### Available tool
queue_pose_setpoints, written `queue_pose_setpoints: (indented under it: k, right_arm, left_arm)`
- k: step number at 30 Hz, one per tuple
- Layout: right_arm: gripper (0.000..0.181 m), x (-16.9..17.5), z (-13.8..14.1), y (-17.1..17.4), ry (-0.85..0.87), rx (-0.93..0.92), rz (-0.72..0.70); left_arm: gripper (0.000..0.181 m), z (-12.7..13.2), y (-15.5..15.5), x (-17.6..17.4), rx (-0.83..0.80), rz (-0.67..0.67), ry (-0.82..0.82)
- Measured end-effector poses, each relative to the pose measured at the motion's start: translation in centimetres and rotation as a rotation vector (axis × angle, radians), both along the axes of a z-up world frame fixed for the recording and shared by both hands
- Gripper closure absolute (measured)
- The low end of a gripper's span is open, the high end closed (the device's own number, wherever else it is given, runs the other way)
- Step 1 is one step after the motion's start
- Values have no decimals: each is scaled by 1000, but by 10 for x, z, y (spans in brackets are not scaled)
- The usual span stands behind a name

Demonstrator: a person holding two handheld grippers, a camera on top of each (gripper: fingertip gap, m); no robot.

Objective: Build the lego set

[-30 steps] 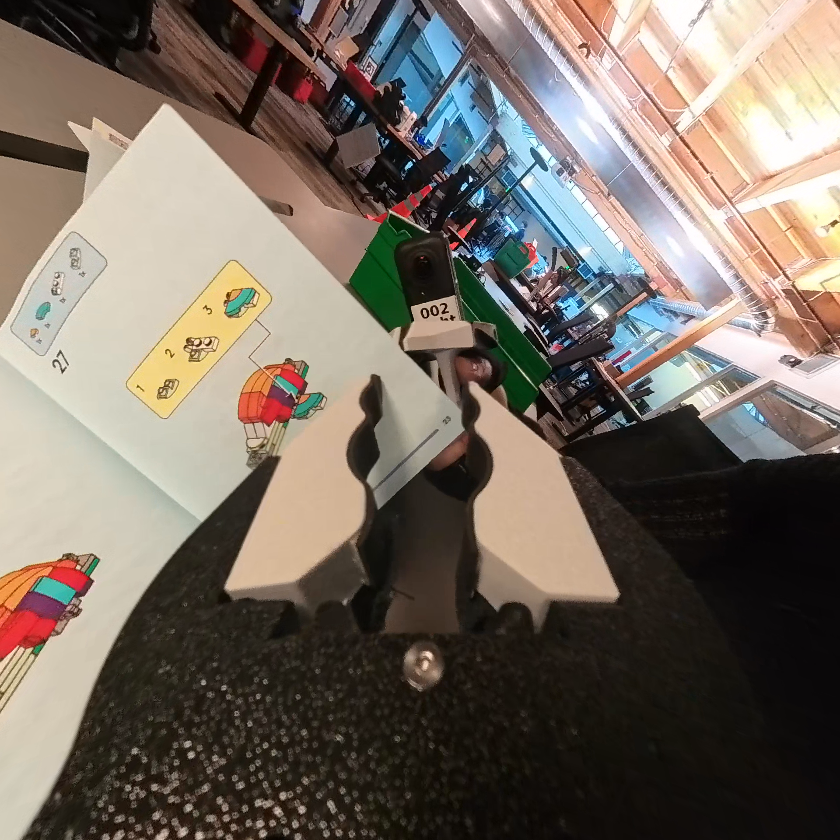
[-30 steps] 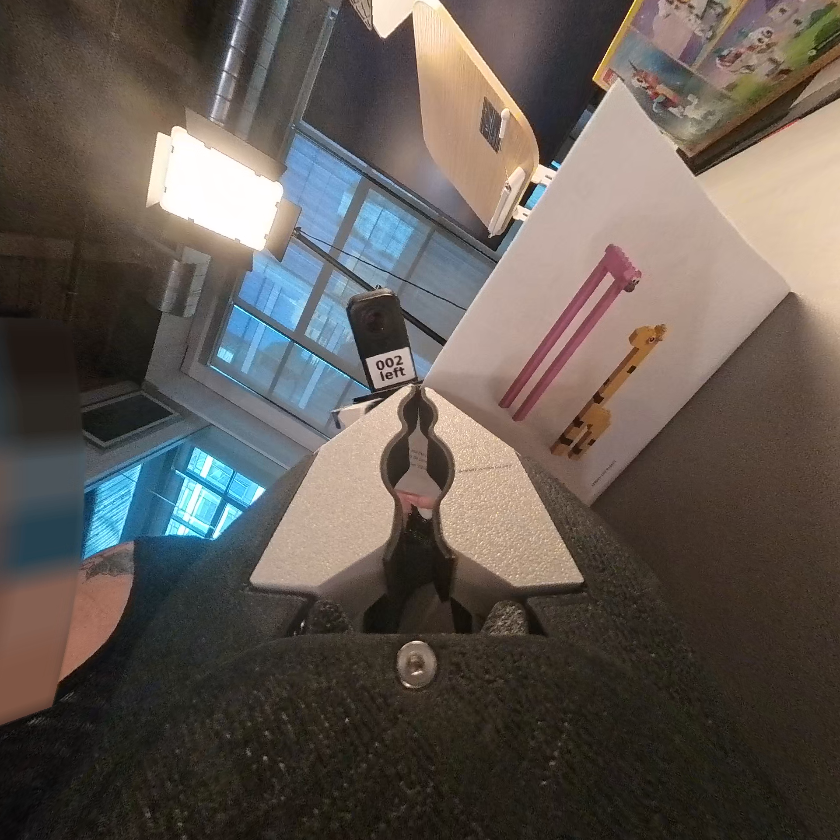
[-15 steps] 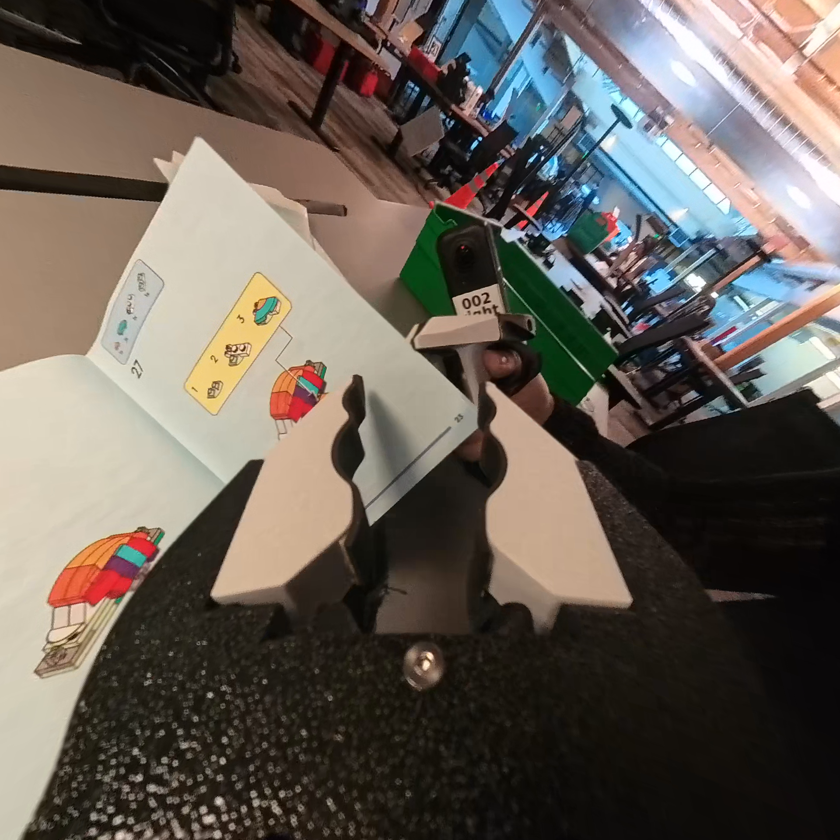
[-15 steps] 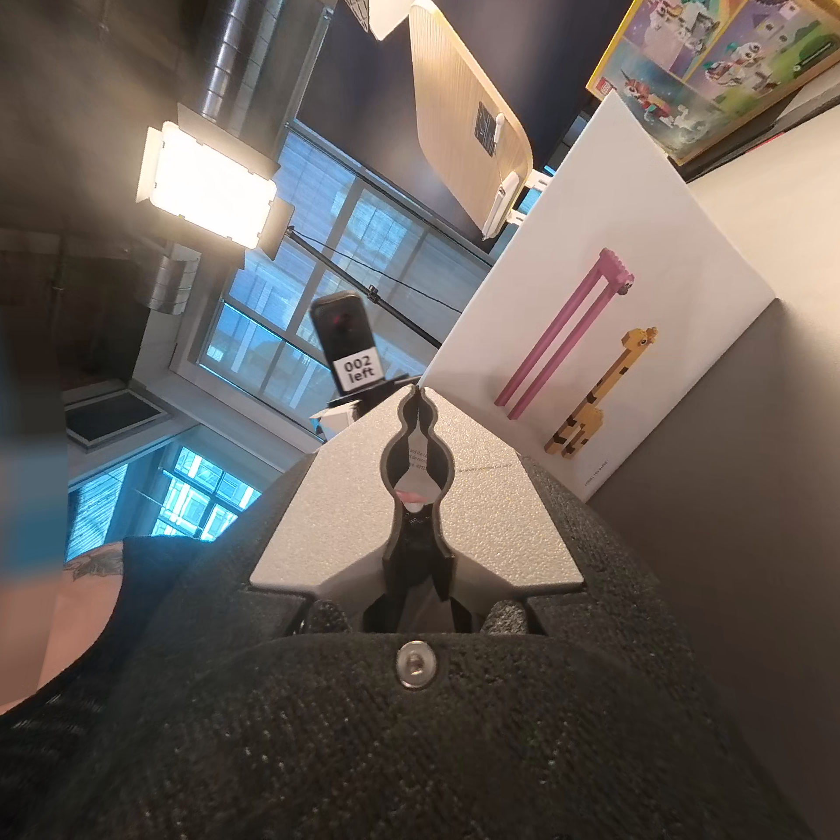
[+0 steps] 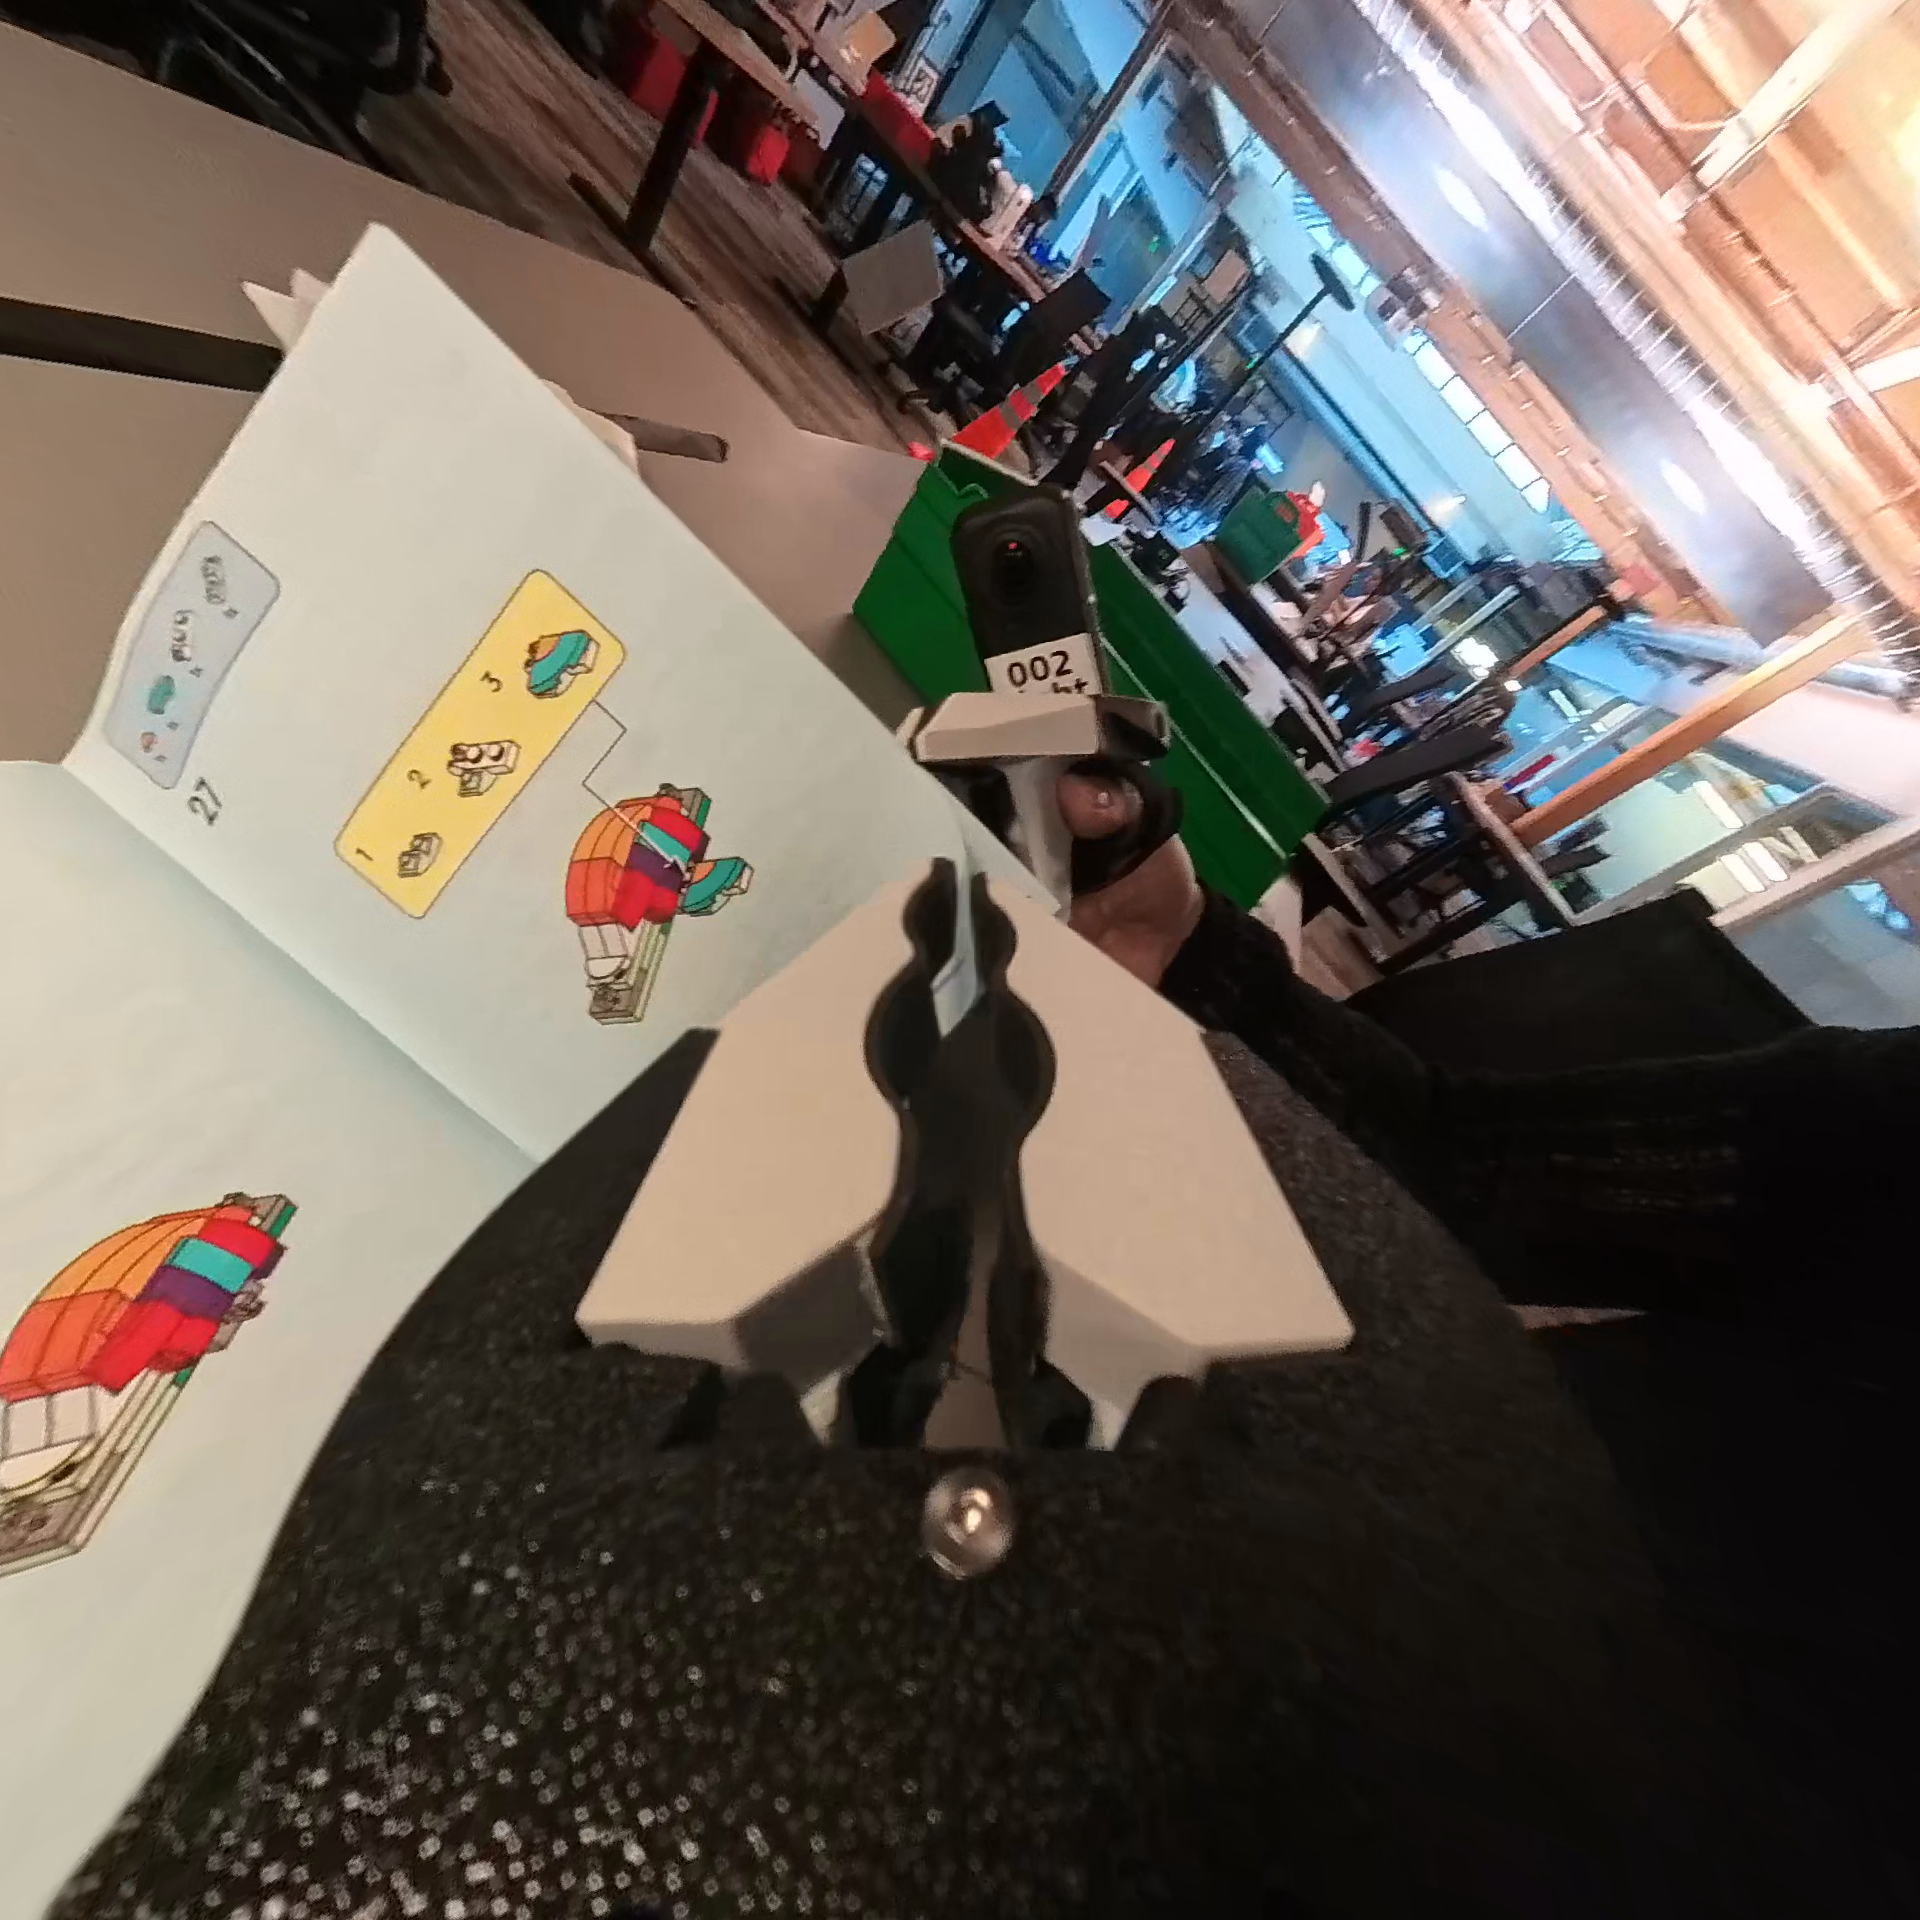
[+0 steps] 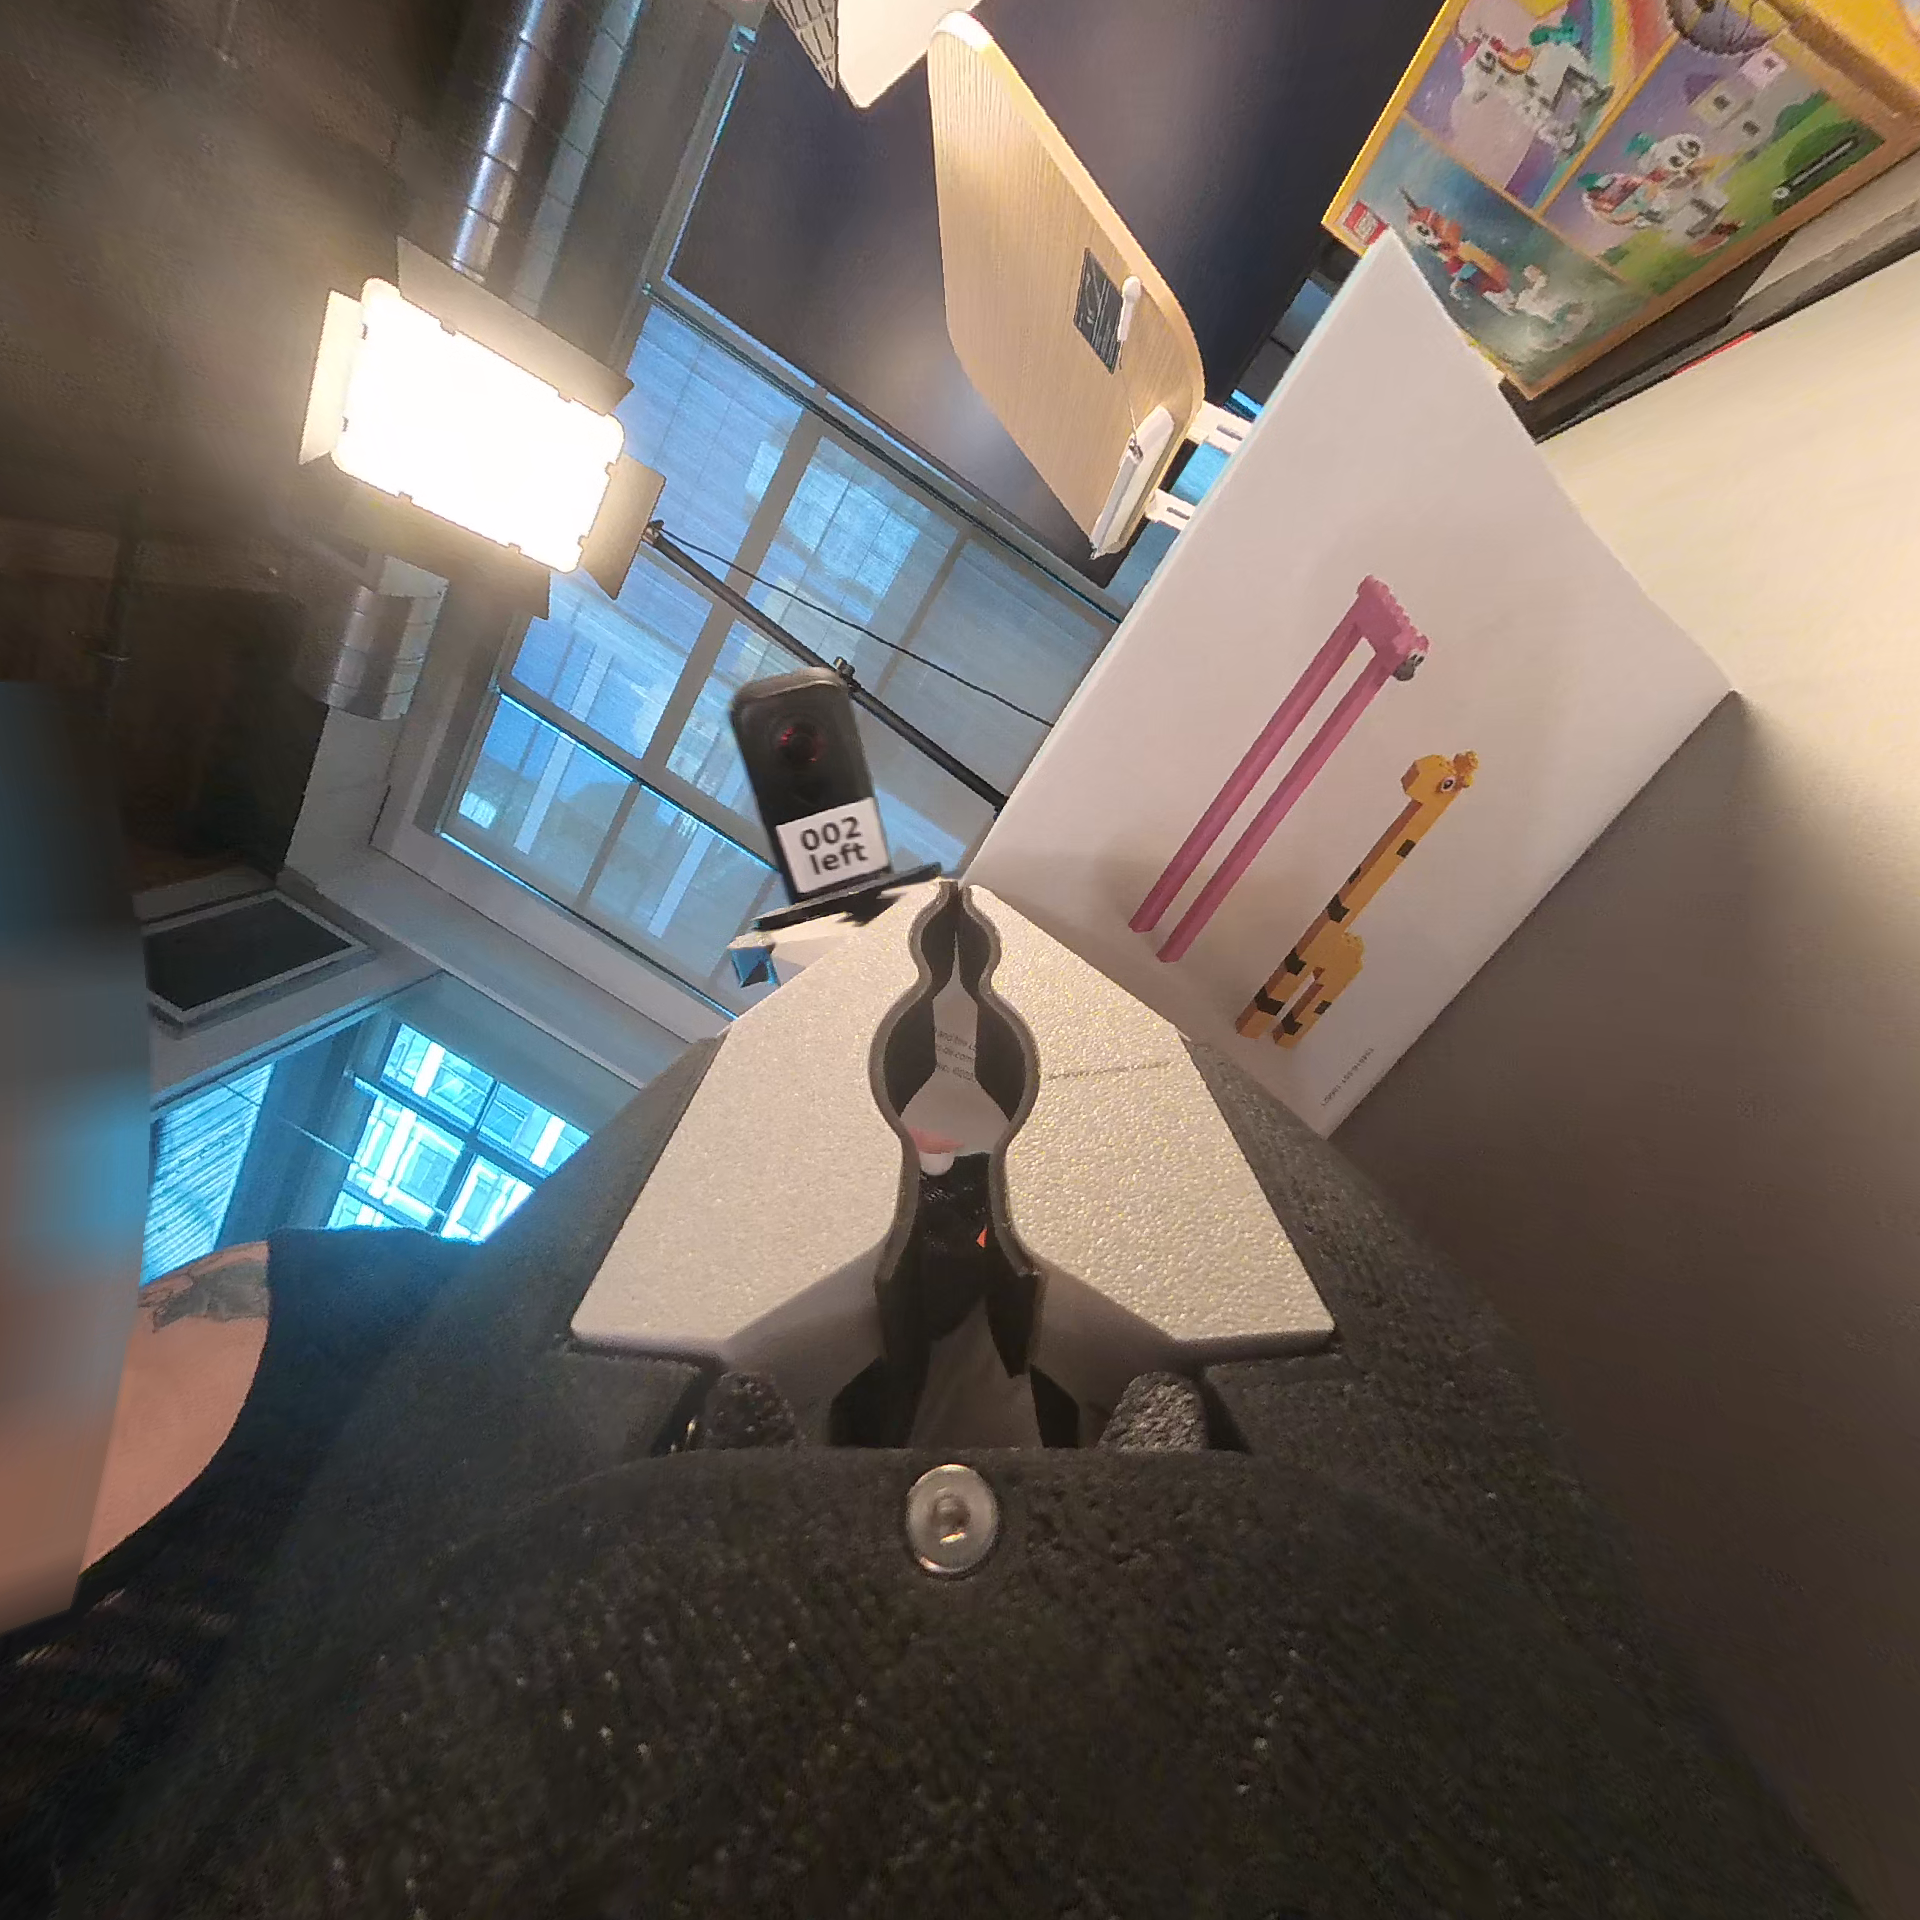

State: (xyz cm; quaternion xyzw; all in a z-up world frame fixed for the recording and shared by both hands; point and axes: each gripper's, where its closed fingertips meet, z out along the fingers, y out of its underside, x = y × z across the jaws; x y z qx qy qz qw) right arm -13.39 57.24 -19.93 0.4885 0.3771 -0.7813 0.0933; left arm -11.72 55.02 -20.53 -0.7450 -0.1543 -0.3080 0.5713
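Evidently the step in hand is handling the instruction booklet [image 5: 343, 790], not the bricks, and no loose bricks show in either view. In the left wrist view the booklet stands open and lifted off the grey worktop [image 5: 135, 208], its pale blue pages showing a numbered sub-build and a drawing of an orange, red and teal model. The left gripper [image 5: 958, 940] has its jaws closed nearly together on the lower corner of the right-hand page, a sliver of paper visible between them. Beyond it the right gripper [image 5: 1023, 740] sits at the same page's edge, a hand [image 5: 1127, 894] around its handle, in front of a green bin [image 5: 1174, 717].

In the right wrist view the right gripper [image 6: 958, 914] has its jaws pinched shut at the tips on the booklet's white outer cover [image 6: 1382, 727], which shows a pink figure and a yellow giraffe. The set's box [image 6: 1621, 177] lies behind on the worktop, at upper right.

To do this well, I would keep both pinches light and near the paper's edge, move the two grippers together so the sheet is not pulled taut between them, and lower the booklet flat with the step page facing up. Too hard a tug would likely crease or tear the corner.
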Motion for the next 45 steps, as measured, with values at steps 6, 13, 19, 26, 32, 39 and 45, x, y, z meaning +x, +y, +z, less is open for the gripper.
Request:
queue_pose_setpoints:
  k: [6,13,19,26,32,39,45]
  right_arm:
    - [181,-1,-4,6,-11,2,-17]
    - [173,-7,7,55,54,131,-301]
    - [168,-3,24,66,221,320,-503]
    - [171,-6,4,61,273,671,-583]
    - [169,-10,-11,68,201,664,-568]
    - [173,0,-1,100,269,891,-860]
    - [176,-5,0,35,461,1396,-817]
  left_arm:
    - [181,7,-2,6,82,-67,-149]
    - [181,3,-3,1,98,-57,-195]
    - [181,0,-1,-2,97,-50,-235]
    - [181,-1,-2,5,103,-93,-356]
    - [181,-7,1,17,79,-150,-440]
    - [181,0,-8,-2,89,-30,-310]
    - [181,-8,-53,-15,-20,122,-127]
